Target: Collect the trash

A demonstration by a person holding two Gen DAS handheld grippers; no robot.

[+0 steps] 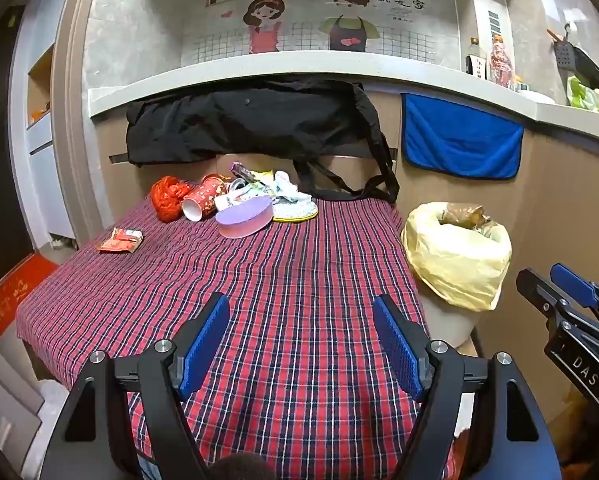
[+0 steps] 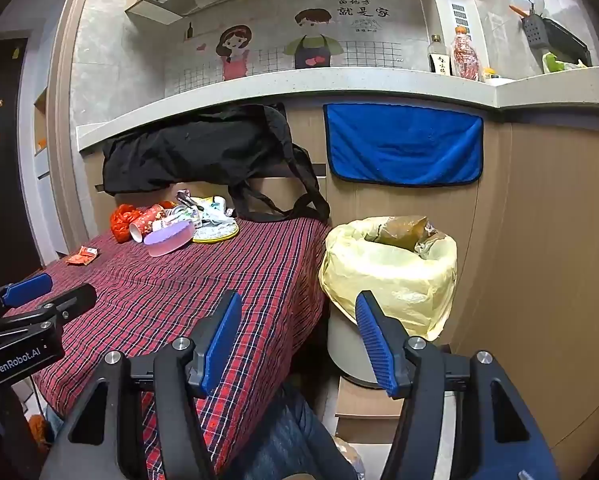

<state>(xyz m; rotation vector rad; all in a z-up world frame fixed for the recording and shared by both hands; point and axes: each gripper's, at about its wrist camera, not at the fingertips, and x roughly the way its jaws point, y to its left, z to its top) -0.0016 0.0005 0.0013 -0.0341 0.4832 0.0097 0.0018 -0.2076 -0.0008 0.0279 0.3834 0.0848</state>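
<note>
Plaid cloth [image 1: 299, 300] covers the table, bare near both grippers. The left gripper [image 1: 301, 344] and right gripper [image 2: 297, 338] hover spread and empty. Ahead and left lies a red wrapper [image 1: 120, 240]; farther back a trash pile [image 1: 235, 200], nearer the left gripper. Right of the table, the yellow-lined bin [image 2: 391, 276] holds what looks like brown paper.

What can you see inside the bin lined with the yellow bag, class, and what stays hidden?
Inside the bin, the yellow bag holds crumpled brown paper or wrapping near the top. Anything beneath that, and how full the bag is lower down, is covered by the bag's opaque sides.
</note>
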